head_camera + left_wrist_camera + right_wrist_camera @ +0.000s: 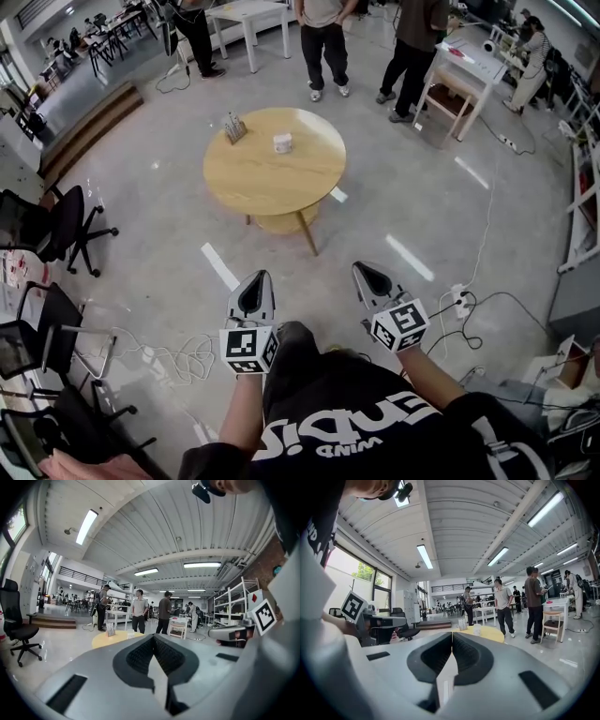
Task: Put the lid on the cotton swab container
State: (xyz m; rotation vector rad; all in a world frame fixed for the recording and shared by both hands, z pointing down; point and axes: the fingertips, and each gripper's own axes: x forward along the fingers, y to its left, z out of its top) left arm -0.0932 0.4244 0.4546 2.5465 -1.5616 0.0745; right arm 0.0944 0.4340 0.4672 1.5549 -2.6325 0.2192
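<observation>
A round wooden table (272,183) stands a few steps ahead on the grey floor. On it are a small white container (282,142) and, to its left, a small upright holder (234,127); both are too small to tell a lid. My left gripper (260,276) and right gripper (362,268) are held low in front of the person's body, far short of the table, both shut with nothing between the jaws. In the left gripper view the gripper (153,637) points toward the table (115,640). The right gripper (452,633) likewise faces the table (490,633) and the white container (476,629).
Several people (323,42) stand beyond the table beside white tables (246,17). Black office chairs (56,225) stand at the left. Cables (169,356) and a power strip (459,298) lie on the floor near the person's feet. A shelf (583,197) runs along the right.
</observation>
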